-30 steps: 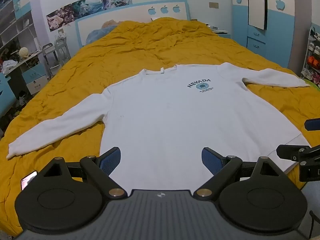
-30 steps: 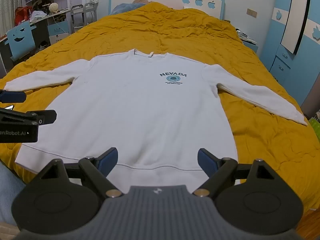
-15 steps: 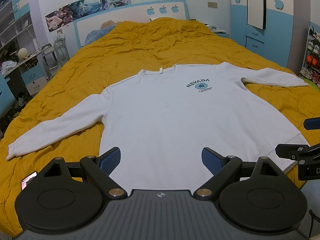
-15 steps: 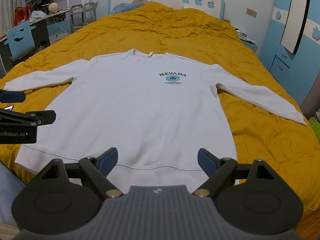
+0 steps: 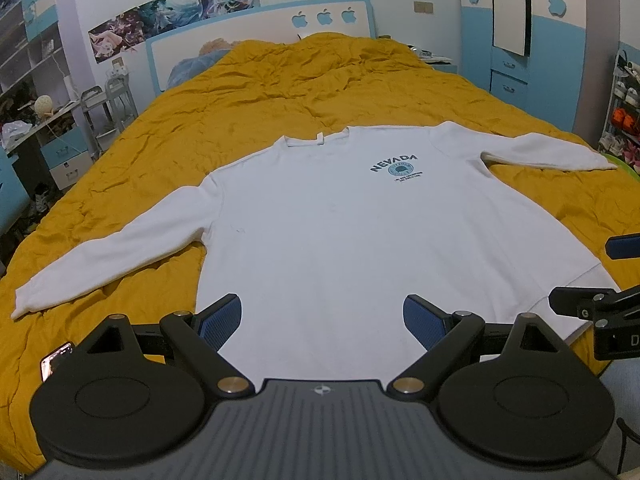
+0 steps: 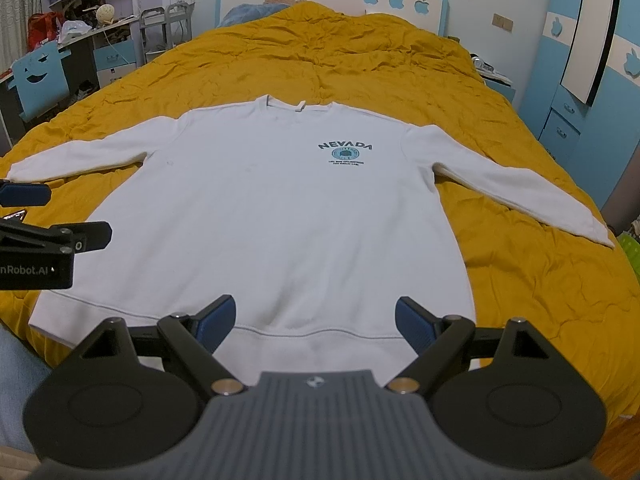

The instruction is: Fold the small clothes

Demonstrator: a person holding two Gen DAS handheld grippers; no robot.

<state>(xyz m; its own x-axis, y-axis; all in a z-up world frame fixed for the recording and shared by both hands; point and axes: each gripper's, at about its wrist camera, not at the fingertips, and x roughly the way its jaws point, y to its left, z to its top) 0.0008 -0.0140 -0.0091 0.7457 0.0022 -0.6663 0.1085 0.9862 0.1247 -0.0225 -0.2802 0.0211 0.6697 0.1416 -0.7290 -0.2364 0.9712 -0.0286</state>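
Nothing of note has moved since the earlier frames: the white sweatshirt (image 5: 340,232) lies exactly where it lay, and both of my grippers hold the same stations at the foot edge of the bed (image 5: 328,80).

Left gripper (image 5: 322,318): jaws spread wide, nothing between them, poised over the sweatshirt's hem near its left corner. Right gripper (image 6: 316,322): jaws likewise spread wide and empty, poised over the hem band toward its right half. Each gripper shows at the margin of the other's view.

Sweatshirt: spread flat, front up, on the yellow quilt, hem along the foot edge of the bed, collar (image 6: 286,104) toward the headboard (image 6: 332,0). Both sleeves extend outward, the left sleeve (image 5: 108,256) toward the bed's left edge, the right sleeve (image 6: 520,196) toward its right edge. A dark "NEVADA" print (image 6: 346,152) sits on the chest, on the right-sleeve side. I note no folds in the body.

Surroundings: blue wardrobe (image 5: 516,28) to the right of the bed; shelving and a desk (image 6: 76,32) to the left.
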